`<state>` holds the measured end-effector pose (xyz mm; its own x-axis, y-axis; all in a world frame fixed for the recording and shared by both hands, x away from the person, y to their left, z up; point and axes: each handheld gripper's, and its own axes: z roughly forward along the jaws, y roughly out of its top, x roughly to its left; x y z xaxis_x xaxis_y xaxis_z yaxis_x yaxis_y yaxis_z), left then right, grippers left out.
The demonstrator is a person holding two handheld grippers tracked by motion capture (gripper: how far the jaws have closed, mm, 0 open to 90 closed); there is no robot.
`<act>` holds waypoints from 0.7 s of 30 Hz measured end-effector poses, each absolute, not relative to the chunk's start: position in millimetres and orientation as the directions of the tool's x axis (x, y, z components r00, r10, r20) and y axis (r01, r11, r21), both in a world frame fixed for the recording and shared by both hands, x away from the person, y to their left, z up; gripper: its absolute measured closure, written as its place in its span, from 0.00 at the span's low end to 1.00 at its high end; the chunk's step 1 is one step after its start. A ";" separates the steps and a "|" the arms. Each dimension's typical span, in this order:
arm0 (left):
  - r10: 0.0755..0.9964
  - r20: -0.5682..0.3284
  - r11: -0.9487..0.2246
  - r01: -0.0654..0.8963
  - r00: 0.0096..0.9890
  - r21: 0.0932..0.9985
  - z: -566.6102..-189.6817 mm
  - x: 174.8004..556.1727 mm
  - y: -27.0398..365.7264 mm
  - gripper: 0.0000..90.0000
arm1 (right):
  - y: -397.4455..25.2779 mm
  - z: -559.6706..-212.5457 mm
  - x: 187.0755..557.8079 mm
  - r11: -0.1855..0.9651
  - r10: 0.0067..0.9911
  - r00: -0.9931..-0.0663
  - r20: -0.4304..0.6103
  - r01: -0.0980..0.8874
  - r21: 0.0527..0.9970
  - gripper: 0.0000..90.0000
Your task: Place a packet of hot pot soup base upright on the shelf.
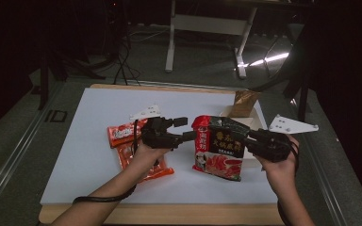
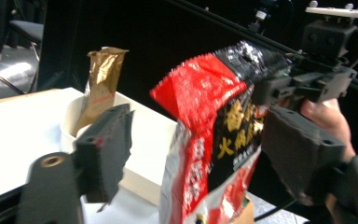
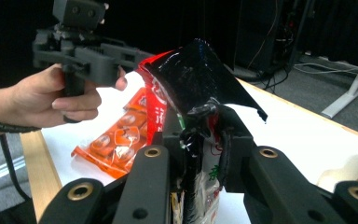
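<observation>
right gripper (image 3: 200,140) clamped on red-black pouch (image 1: 219,146) | left gripper (image 2: 191,154) jaws apart around it | risk: pouch slips, thin edge grip

The red-and-black pouch (image 2: 214,140) bears large yellow Chinese characters on its black panel and white ones down its red edge; blur keeps them from being read with certainty, though one yellow character in the left gripper view looks like 火. The orange packets (image 1: 127,141) carry white lettering too small to read. The gold bag (image 2: 100,79) has faint red print, also unreadable.
</observation>
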<state>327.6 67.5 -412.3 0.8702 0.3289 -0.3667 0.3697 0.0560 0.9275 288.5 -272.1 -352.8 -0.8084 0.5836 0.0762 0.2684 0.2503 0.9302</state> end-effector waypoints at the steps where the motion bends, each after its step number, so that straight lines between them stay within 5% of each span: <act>1: 0.326 -0.364 0.055 0.367 0.872 0.929 -412.2 327.2 68.6 0.21 | -272.5 -351.7 289.5 0.247 0.587 -0.806 0.074 0.266 0.932 0.85; 5: 0.338 -0.338 0.031 0.349 0.878 0.937 -412.8 325.5 71.3 0.18 | -273.3 -346.8 294.2 0.238 0.592 -0.802 0.075 0.262 0.935 0.85; 10: 0.366 -0.296 0.008 0.315 0.882 0.949 -416.4 317.6 78.1 0.02 | -274.7 -337.8 300.8 0.223 0.607 -0.792 0.066 0.250 0.942 0.85; 21: 0.467 -0.227 -0.046 0.280 0.854 0.959 -432.5 303.7 104.7 0.02 | -288.0 -321.0 317.2 0.193 0.655 -0.753 0.054 0.236 0.952 0.85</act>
<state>303.7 104.7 -432.5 0.8545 0.4673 -0.2271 0.2798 -0.0455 0.9590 317.2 -288.0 -321.0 -0.7534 0.6553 0.0544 0.2365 0.1929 0.9523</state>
